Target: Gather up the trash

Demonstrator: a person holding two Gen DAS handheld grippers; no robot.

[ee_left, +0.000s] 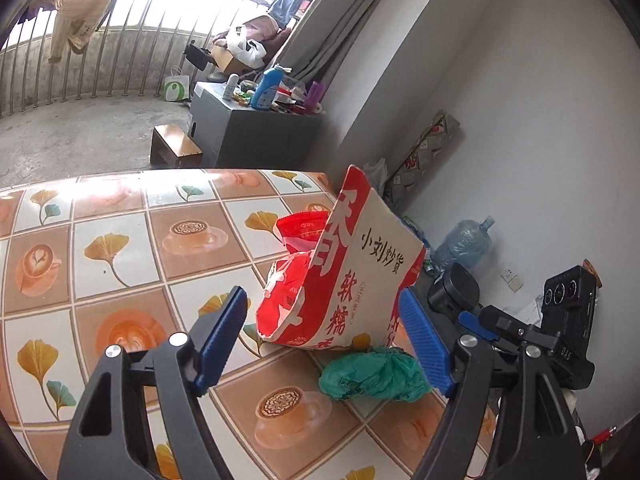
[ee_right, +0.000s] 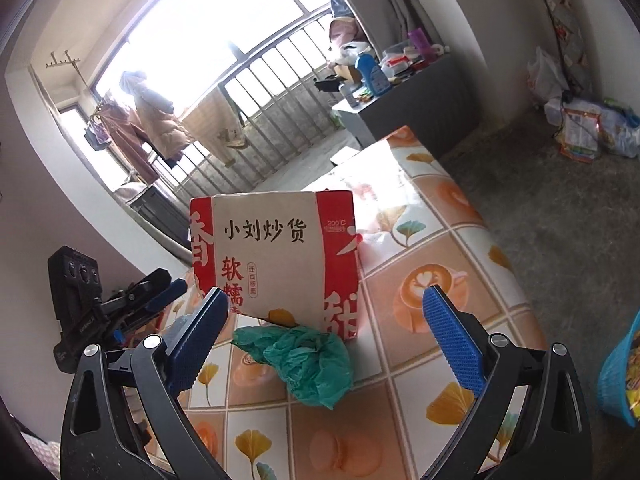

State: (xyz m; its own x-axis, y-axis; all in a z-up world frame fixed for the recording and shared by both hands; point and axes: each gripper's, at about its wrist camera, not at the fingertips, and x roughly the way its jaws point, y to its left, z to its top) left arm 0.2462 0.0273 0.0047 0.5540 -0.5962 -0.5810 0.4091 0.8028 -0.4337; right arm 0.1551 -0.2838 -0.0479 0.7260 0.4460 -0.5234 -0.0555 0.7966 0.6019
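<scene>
My left tongs [ee_left: 322, 330] stand apart, blue pads wide, with the paper bag [ee_left: 360, 264] in the middle of that view between them; neither pad seems to touch it. The bag stands tilted on the bench [ee_left: 120, 240], white and red with black print, its mouth open toward the upper left of the frame. A crumpled red wrapper [ee_left: 302, 230] shows at its mouth. Just below the bag, at lower centre, lies a crumpled green bag [ee_left: 372, 376], touching or nearly touching the paper bag's bottom edge and close to my right-hand pad.

My right tongs [ee_right: 324, 328] are apart too, holding nothing. In that view the paper bag [ee_right: 276, 256] stands at centre, facing me, and the green bag [ee_right: 304, 364] lies in front of it at lower centre, between my pads but nearer the left one. The other tongs [ee_right: 160, 296] show at the left edge of this frame, beside the paper bag.

The bench [ee_right: 460, 280] wears a tiled cloth with coffee cups and ginkgo leaves. At the lower right edge of the right view sits a blue basket [ee_right: 618, 376] on the floor. A water jug [ee_left: 464, 242] stands on the floor at the right of the left view.
</scene>
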